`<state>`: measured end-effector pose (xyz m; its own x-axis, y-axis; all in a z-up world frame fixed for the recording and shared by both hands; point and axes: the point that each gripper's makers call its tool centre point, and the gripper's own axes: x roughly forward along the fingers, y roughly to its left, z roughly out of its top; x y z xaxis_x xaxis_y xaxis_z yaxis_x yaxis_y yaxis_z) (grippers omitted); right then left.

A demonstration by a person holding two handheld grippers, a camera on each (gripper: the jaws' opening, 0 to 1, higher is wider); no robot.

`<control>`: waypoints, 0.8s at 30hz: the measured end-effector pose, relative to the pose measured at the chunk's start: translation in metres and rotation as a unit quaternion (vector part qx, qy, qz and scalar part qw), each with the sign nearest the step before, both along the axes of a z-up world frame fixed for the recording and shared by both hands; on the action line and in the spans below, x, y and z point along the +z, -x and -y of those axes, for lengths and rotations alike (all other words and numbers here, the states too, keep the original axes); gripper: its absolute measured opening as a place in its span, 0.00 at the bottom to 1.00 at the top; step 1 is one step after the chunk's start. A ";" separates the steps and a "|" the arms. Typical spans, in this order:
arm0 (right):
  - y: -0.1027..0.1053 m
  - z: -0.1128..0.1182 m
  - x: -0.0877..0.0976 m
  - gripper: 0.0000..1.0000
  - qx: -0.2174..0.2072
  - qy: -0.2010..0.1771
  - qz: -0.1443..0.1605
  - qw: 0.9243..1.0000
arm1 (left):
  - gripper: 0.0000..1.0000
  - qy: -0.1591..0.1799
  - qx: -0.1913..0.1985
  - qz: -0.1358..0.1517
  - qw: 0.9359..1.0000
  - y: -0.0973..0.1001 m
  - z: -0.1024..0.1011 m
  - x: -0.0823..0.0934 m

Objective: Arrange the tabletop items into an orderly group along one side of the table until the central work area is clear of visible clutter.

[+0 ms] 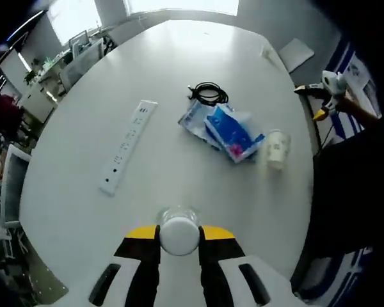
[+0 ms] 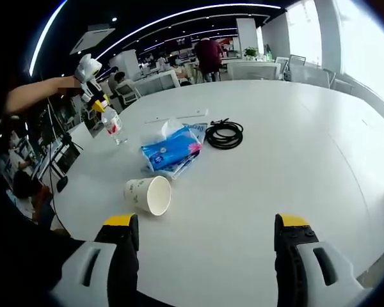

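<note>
- Bottle (image 1: 179,231): clear plastic with a white cap, clamped between the jaws of the left gripper (image 1: 179,238). In the right gripper view the same bottle (image 2: 112,123) hangs above the table's far-left edge, under the left gripper (image 2: 91,75) and a person's outstretched arm (image 2: 32,94).
- Right gripper (image 2: 205,246): jaws spread wide with nothing between them, above the near edge of the table; the cup lies ahead of its left jaw, apart from it.
- Paper cup (image 2: 148,194): tipped on its side, open mouth toward the right gripper, near the tissue pack but not touching it.
- Tissue pack (image 2: 171,151): blue, lying flat in the middle of the group, a white tissue poking from it.
- Cable (image 2: 224,135): black, coiled, just beside the tissue pack on its far side.
- Power strip (image 1: 128,145): long, white, lying flat, well apart from the tissue pack and ahead of the held bottle.
- Table (image 1: 179,70): large, white, rounded; a small grey flat item (image 1: 296,54) lies at its far edge.
- Surroundings: open office with desks, chairs (image 2: 307,73) and people standing in the distance.
</note>
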<state>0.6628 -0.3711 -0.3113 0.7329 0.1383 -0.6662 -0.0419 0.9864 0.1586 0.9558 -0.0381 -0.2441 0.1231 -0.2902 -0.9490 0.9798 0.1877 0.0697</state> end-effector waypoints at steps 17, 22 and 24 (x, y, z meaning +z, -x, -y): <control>-0.004 -0.001 -0.002 0.84 0.004 0.007 -0.006 1.000 | 0.20 -0.052 -0.110 -0.010 0.993 -0.008 -0.004 -0.021; -0.005 -0.001 -0.003 0.84 0.006 0.008 -0.007 1.000 | 0.21 -0.061 -0.127 -0.015 0.990 -0.006 -0.004 -0.021; -0.006 -0.002 -0.002 0.84 0.005 0.007 -0.007 1.000 | 0.21 -0.062 -0.133 -0.014 0.989 -0.007 -0.003 -0.020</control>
